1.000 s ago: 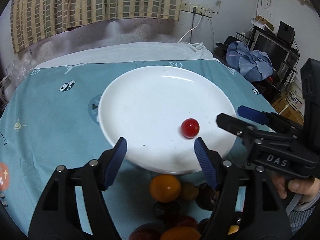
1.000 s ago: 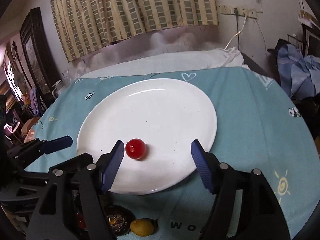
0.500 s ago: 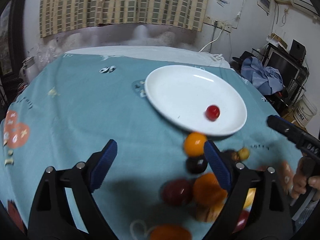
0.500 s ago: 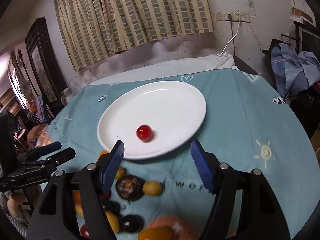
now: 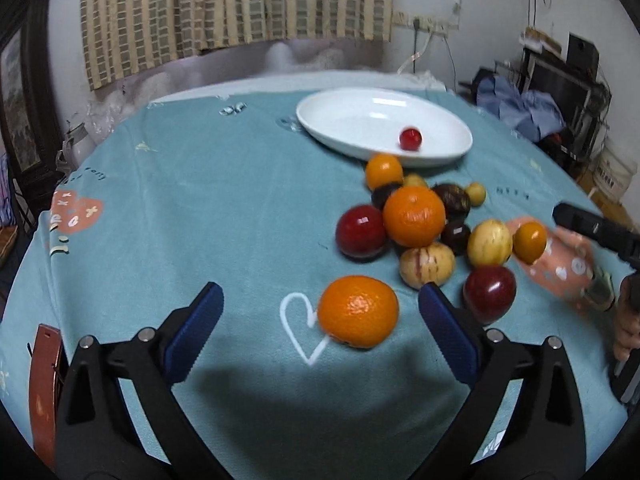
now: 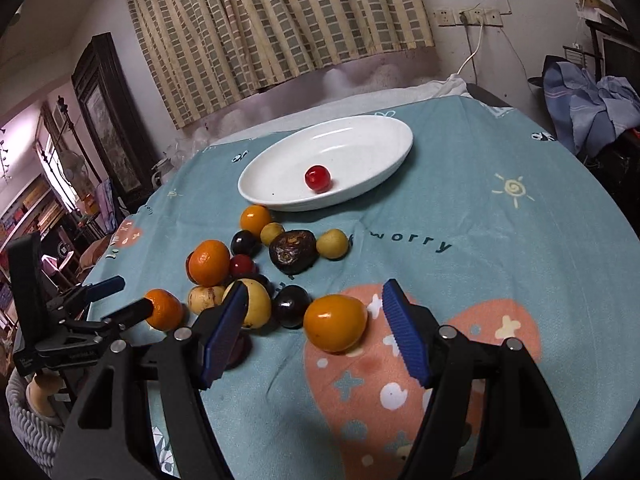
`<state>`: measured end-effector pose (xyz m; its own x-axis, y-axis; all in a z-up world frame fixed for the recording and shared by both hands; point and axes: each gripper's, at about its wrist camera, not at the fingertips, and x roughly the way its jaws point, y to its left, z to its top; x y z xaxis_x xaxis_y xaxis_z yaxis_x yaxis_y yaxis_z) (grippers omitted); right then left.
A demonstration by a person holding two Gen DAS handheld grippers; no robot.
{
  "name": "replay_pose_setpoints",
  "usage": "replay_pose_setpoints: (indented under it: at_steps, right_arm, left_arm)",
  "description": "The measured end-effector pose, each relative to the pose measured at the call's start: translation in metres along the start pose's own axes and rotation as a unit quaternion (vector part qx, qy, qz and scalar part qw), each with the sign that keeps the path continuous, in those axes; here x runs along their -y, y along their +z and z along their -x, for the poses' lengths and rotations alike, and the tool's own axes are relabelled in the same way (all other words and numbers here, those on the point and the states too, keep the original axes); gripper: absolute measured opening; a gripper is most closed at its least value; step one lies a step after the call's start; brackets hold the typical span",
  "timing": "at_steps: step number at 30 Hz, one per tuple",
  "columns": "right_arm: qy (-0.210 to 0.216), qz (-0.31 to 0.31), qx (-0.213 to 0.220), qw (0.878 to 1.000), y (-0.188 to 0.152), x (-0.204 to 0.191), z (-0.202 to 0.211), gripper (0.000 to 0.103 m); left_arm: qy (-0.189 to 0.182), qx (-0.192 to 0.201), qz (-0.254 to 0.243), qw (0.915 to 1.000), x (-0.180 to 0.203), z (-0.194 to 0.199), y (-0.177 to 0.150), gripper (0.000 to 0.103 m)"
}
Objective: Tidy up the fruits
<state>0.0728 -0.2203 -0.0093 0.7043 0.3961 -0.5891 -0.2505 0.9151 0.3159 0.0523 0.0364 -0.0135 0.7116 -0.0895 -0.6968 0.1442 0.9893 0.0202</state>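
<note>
- A small red fruit lies alone on the white plate, toward the table's far edge.
- The other fruit sits heaped just beside the plate's near rim, on a teal cloth.
- The left gripper is opening, an orange loose between its jaws; the right gripper is released, perhaps just short of another orange fruit.
- A checked curtain hangs behind.

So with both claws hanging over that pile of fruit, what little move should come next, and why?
Probably ease the left gripper forward around the orange. Its jaws are opening, with that orange loose between them and apart from the pile. Only a red cherry tomato lies on the white plate, so the other fruit has yet to be moved there.
</note>
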Motion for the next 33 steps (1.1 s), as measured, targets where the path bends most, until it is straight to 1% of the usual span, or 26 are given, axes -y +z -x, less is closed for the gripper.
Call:
replay_pose_setpoints:
  at_steps: [4, 7, 9, 10, 13, 15, 16, 17, 20, 22, 25, 27, 28, 29, 30, 31, 32, 33]
  right_arm:
    - [-0.005, -0.019, -0.017, 1.0, -0.001, 0.006, -0.007, 0.07]
    - [-0.01, -0.03, -0.028, 0.999, -0.001, 0.011, -0.01, 0.07]
    - [-0.012, -0.031, -0.032, 0.999, -0.002, 0.012, -0.012, 0.07]
    - [-0.012, -0.031, -0.033, 0.999, -0.002, 0.012, -0.012, 0.07]
    - [-0.012, -0.029, -0.036, 0.999, -0.003, 0.012, -0.012, 0.07]
    - [-0.015, -0.032, -0.043, 0.998, -0.003, 0.014, -0.013, 0.07]
    - [-0.018, -0.034, -0.048, 0.998, -0.003, 0.016, -0.014, 0.07]
    - [-0.022, -0.036, -0.054, 0.998, -0.004, 0.018, -0.015, 0.07]
    - [-0.031, -0.034, -0.082, 0.996, -0.006, 0.021, -0.021, 0.07]
    - [-0.029, -0.032, -0.095, 0.995, -0.007, 0.021, -0.025, 0.065]
    - [-0.029, -0.022, -0.113, 0.993, -0.009, 0.017, -0.032, 0.061]
    - [-0.033, -0.009, -0.117, 0.993, -0.009, 0.013, -0.034, 0.059]
    - [-0.036, -0.003, -0.115, 0.993, -0.008, 0.011, -0.036, 0.055]
    - [-0.044, 0.005, -0.112, 0.993, -0.007, 0.009, -0.04, 0.054]
    - [-0.06, 0.027, -0.108, 0.992, -0.007, 0.002, -0.044, 0.052]
    - [-0.073, 0.048, -0.108, 0.99, -0.007, -0.004, -0.047, 0.046]
    - [-0.077, 0.063, -0.109, 0.989, -0.008, -0.009, -0.049, 0.043]
    - [-0.079, 0.07, -0.108, 0.989, -0.009, -0.011, -0.049, 0.042]
  left_arm:
    - [-0.019, -0.019, -0.001, 0.9996, 0.0, -0.009, 0.002, 0.1]
    - [-0.032, -0.03, 0.006, 0.999, -0.002, -0.015, 0.002, 0.097]
    - [-0.039, -0.038, 0.005, 0.9985, 0.0, -0.02, 0.002, 0.09]
    - [-0.041, -0.042, 0.003, 0.9982, 0.001, -0.022, 0.002, 0.088]
    - [-0.053, -0.055, 0.0, 0.9971, 0.005, -0.029, 0.001, 0.076]
    - [-0.062, -0.07, 0.002, 0.9956, 0.006, -0.037, 0.001, 0.06]
    - [-0.063, -0.075, 0.004, 0.9951, 0.006, -0.04, 0.001, 0.057]
    - [-0.06, -0.071, 0.003, 0.9957, 0.006, -0.04, 0.001, 0.055]
    - [-0.058, -0.072, 0.0, 0.9958, 0.008, -0.041, 0.001, 0.054]
    - [-0.059, -0.071, 0.002, 0.9957, 0.008, -0.041, 0.001, 0.054]
    - [-0.058, -0.072, 0.002, 0.9957, 0.009, -0.042, 0.002, 0.053]
    - [-0.056, -0.073, -0.001, 0.9957, 0.01, -0.043, 0.002, 0.053]
    - [-0.055, -0.074, -0.002, 0.9958, 0.01, -0.043, 0.003, 0.053]
    - [-0.051, -0.074, -0.006, 0.9959, 0.012, -0.044, 0.003, 0.053]
    - [-0.049, -0.074, -0.009, 0.996, 0.012, -0.043, 0.003, 0.053]
    - [-0.046, -0.074, -0.012, 0.9961, 0.014, -0.043, 0.003, 0.053]
    - [-0.045, -0.074, -0.016, 0.9961, 0.016, -0.044, 0.003, 0.053]
    - [-0.047, -0.074, -0.017, 0.996, 0.017, -0.043, 0.004, 0.051]
